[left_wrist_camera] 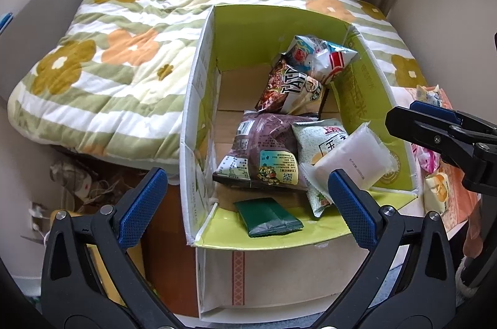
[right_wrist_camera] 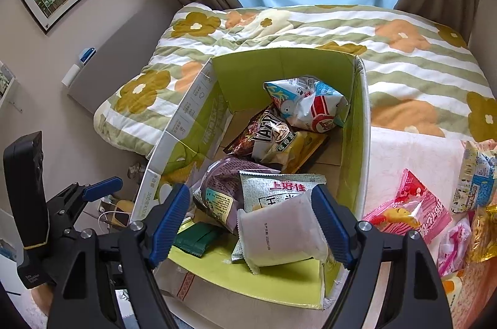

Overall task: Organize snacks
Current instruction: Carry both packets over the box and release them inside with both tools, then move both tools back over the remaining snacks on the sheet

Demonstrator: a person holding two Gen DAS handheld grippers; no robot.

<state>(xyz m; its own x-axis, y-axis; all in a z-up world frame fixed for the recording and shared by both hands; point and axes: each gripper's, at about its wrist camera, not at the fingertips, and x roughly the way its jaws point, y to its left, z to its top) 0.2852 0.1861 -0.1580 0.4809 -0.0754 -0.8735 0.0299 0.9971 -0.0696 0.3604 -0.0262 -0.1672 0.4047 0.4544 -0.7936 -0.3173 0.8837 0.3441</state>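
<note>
White frosted-plastic sealed snack packet (right_wrist_camera: 281, 232) lying in green-lined cardboard box (right_wrist_camera: 357, 124), between spread right gripper (right_wrist_camera: 253, 225) fingers, pads apparently clear. Likely light, soft, slippery film; pinch across middle. Left gripper (left_wrist_camera: 245, 195) fingers apart, empty.

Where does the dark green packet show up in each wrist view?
Left wrist: dark green packet lies low centre, on the box's near green flap.
Right wrist: dark green packet sits lower left of centre, partly behind a blue pad.
Shared landmark: the white packet, to its right.
</note>
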